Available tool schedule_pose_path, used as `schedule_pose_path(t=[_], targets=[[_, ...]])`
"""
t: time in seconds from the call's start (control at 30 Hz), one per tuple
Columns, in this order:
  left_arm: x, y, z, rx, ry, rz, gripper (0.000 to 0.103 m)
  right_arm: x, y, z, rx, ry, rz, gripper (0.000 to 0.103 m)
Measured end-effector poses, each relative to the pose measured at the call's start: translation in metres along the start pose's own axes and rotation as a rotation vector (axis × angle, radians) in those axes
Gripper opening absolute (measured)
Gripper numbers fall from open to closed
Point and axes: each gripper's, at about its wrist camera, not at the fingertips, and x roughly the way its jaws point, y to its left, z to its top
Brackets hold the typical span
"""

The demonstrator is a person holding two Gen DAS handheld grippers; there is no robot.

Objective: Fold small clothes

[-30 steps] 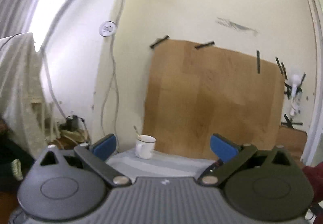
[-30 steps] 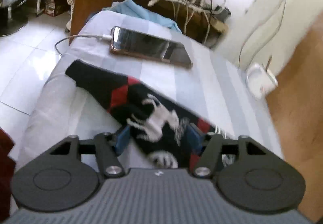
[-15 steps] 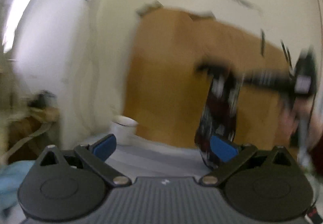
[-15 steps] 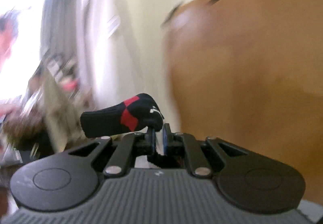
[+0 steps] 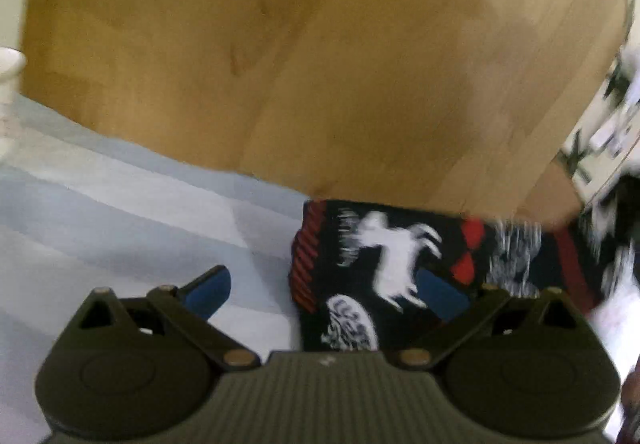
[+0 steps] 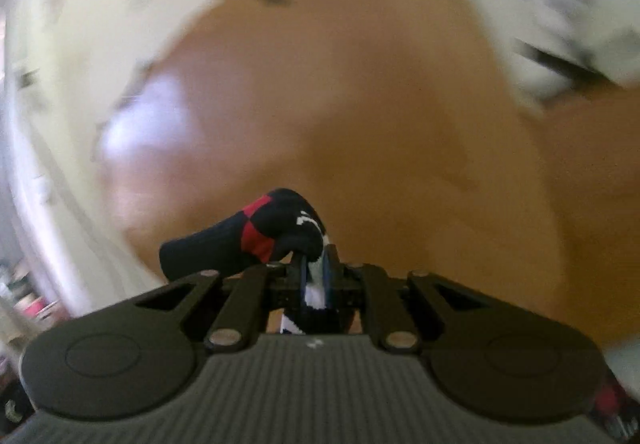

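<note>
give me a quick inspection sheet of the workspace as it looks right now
surface: grey and white striped cloth covers the table, bare at the left.
job's things: black sock with red patches and a white animal pattern; one end lies on the cloth, the other is pinched in the right gripper and sticks up and to the left there.
clutter: white cup at the far left edge, mostly cut off.
grippers: left gripper open above the sock, its right pad over the fabric; contact unclear. Right gripper shut on the sock.
cables: nothing seen.
surroundings: brown wooden board leaning behind the table, pale wall behind it; right view badly blurred.
</note>
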Motion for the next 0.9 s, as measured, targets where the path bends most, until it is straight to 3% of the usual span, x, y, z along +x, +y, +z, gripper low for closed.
schedule_pose_path(t=[0.13, 0.17, 0.23, 0.3, 0.37, 0.53, 0.57, 0.63, 0.7, 0.73, 0.77, 0.83, 0.87, 0.9], targets=[[0.049, -0.015, -0.003, 0.064, 0.088, 0.026, 0.101, -0.014, -0.073, -0.05, 0.137, 0.056, -0.166, 0.011], [0.057, -0.018, -0.005, 0.079, 0.101, 0.028, 0.096, -0.013, -0.085, -0.06, 0.169, 0.082, -0.178, 0.011], [0.072, -0.028, -0.007, 0.108, 0.125, 0.034, 0.072, -0.008, -0.096, -0.074, 0.19, 0.122, -0.212, 0.011], [0.083, -0.038, -0.01, 0.138, 0.129, 0.065, 0.035, -0.001, -0.1, -0.077, 0.206, 0.138, -0.216, 0.011], [0.08, -0.046, -0.015, 0.194, 0.072, 0.126, 0.015, 0.005, -0.101, -0.073, 0.241, 0.136, -0.196, 0.011], [0.017, -0.015, -0.014, 0.052, -0.152, 0.12, 0.014, 0.019, -0.084, -0.066, 0.251, 0.067, -0.026, 0.012], [0.01, -0.004, -0.014, 0.002, -0.164, 0.107, 0.014, 0.025, -0.082, -0.068, 0.248, 0.078, -0.039, 0.012], [0.015, 0.006, -0.015, -0.045, -0.136, 0.137, 0.014, 0.048, -0.084, -0.076, 0.217, 0.161, -0.172, 0.016], [0.032, 0.007, -0.021, -0.024, -0.097, 0.189, 0.019, 0.068, -0.089, -0.086, 0.201, 0.267, -0.325, 0.014], [0.041, 0.006, -0.027, -0.013, -0.076, 0.225, 0.02, 0.07, -0.091, -0.086, 0.225, 0.281, -0.336, 0.016], [0.048, 0.008, -0.031, -0.001, -0.051, 0.257, 0.025, 0.066, -0.093, -0.082, 0.253, 0.258, -0.33, 0.025], [0.046, 0.004, -0.033, 0.041, -0.069, 0.276, 0.038, 0.056, -0.09, -0.075, 0.244, 0.226, -0.37, 0.033], [0.043, 0.003, -0.035, 0.041, -0.082, 0.287, 0.053, 0.052, -0.091, -0.073, 0.227, 0.208, -0.383, 0.032], [0.042, 0.004, -0.036, 0.038, -0.088, 0.297, 0.061, 0.049, -0.092, -0.069, 0.205, 0.19, -0.4, 0.03]])
